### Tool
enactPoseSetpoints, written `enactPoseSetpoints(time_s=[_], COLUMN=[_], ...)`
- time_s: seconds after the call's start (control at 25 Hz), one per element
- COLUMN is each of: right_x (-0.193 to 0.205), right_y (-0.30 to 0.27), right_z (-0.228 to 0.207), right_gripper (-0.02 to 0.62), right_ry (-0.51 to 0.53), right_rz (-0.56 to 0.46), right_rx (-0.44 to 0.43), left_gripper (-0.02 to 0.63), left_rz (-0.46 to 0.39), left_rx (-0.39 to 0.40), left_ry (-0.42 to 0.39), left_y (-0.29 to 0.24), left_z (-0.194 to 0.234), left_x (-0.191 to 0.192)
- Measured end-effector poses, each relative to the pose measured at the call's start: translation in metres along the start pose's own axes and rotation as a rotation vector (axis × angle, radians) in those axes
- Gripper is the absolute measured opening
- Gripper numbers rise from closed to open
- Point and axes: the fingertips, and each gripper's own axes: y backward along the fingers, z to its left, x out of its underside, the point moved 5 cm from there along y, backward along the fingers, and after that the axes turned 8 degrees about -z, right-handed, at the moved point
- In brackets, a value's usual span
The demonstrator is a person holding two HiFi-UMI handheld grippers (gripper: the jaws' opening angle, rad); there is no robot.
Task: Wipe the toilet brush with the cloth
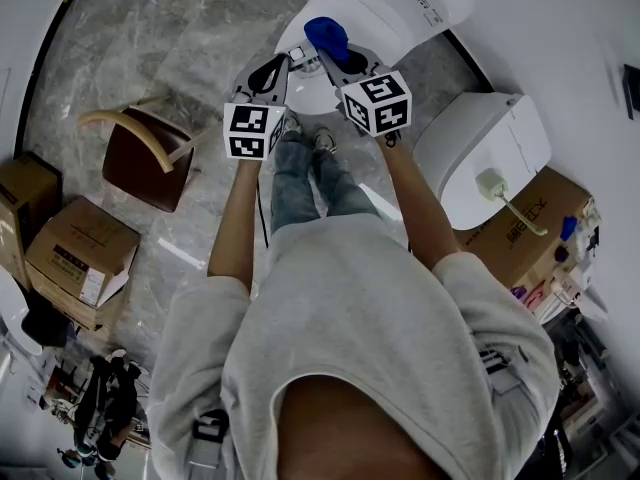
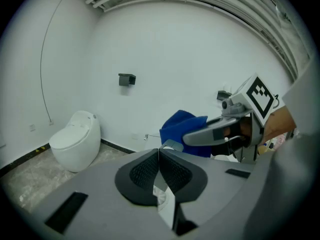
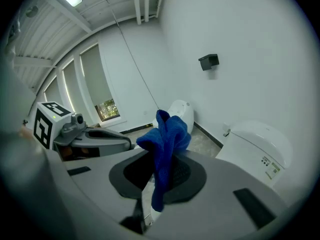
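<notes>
My right gripper [image 3: 160, 170] is shut on a blue cloth [image 3: 165, 133], which bunches above the jaws and hangs down below them. In the head view the cloth [image 1: 327, 36] sits at the tip of the right gripper [image 1: 338, 56], over an open toilet [image 1: 400, 3]. My left gripper [image 2: 159, 160] is shut, its pads pressed together with nothing seen between them; it is held just left of the right one [image 2: 215, 134]. A white-headed brush with a pale handle [image 1: 508, 200] lies on the closed toilet [image 1: 480, 138] at the right, away from both grippers.
A brown chair [image 1: 140, 153] stands at the left, with cardboard boxes [image 1: 75, 258] behind it and another box [image 1: 535, 230] at the right. A round white toilet [image 2: 75, 139] stands by the wall. The person's legs [image 1: 310, 183] are below the grippers.
</notes>
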Motion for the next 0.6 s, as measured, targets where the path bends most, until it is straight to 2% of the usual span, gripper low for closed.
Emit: enactPoseSetpoints(time_s=[0.16, 0.6], right_x=[0.022, 0.073], right_y=[-0.003, -0.015], right_z=[-0.005, -0.011], right_gripper=[0.057, 0.057], right_ry=[-0.054, -0.094], right_rz=[0.047, 0.187], right_rx=[0.001, -0.002], left_gripper=[0.021, 0.021], left_rz=[-0.002, -0.01], left_rx=[0.0, 0.0], left_ry=[0.006, 0.015], left_y=[0.0, 0.002], left_z=[0.0, 0.002], left_x=[0.001, 0.0])
